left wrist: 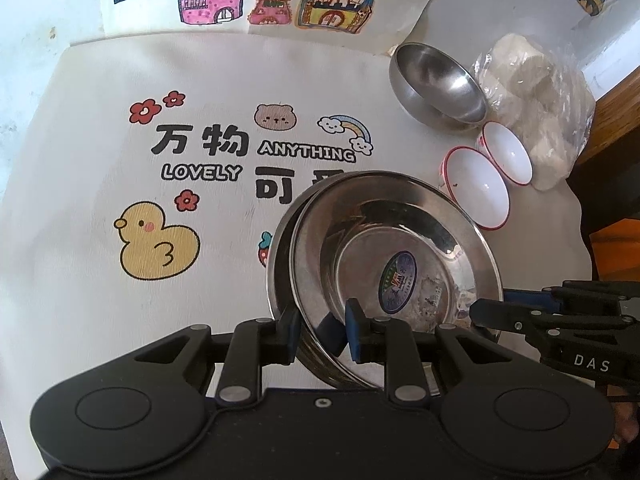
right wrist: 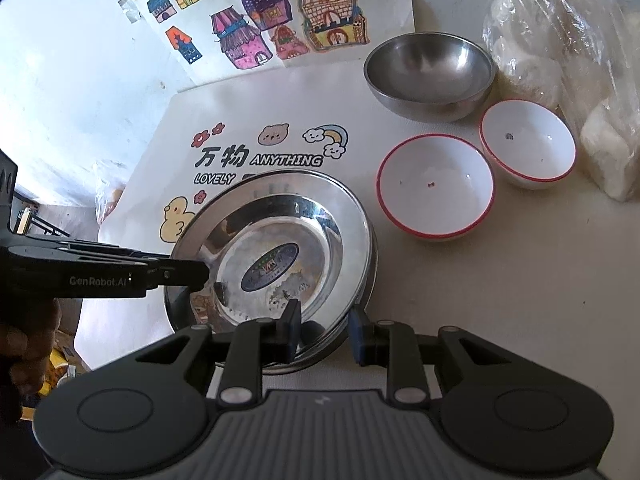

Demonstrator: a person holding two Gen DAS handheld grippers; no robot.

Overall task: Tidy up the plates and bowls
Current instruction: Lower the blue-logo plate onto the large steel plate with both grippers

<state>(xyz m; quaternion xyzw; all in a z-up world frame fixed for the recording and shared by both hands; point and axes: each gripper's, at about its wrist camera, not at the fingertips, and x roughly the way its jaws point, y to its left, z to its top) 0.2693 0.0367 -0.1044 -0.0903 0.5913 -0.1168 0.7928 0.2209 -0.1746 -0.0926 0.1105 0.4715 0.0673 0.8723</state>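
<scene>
A steel plate (left wrist: 400, 240) with an oval sticker lies tilted on a second steel plate (left wrist: 282, 256) on the white cloth. My left gripper (left wrist: 322, 330) has its jaws astride the top plate's near rim, with a gap still showing at the pads. My right gripper (right wrist: 324, 334) straddles the same stack's rim (right wrist: 320, 332) and is open. Two white bowls with red rims (right wrist: 436, 186) (right wrist: 528, 144) and a steel bowl (right wrist: 430, 74) stand beyond. The left gripper shows in the right wrist view (right wrist: 196, 274) at the plate's left rim.
A plastic bag of white lumps (right wrist: 576, 68) lies at the far right. Children's house drawings (right wrist: 280, 20) lie at the back. The cloth (left wrist: 120, 168) carries a duck print. The table edge (left wrist: 584, 216) drops off at right.
</scene>
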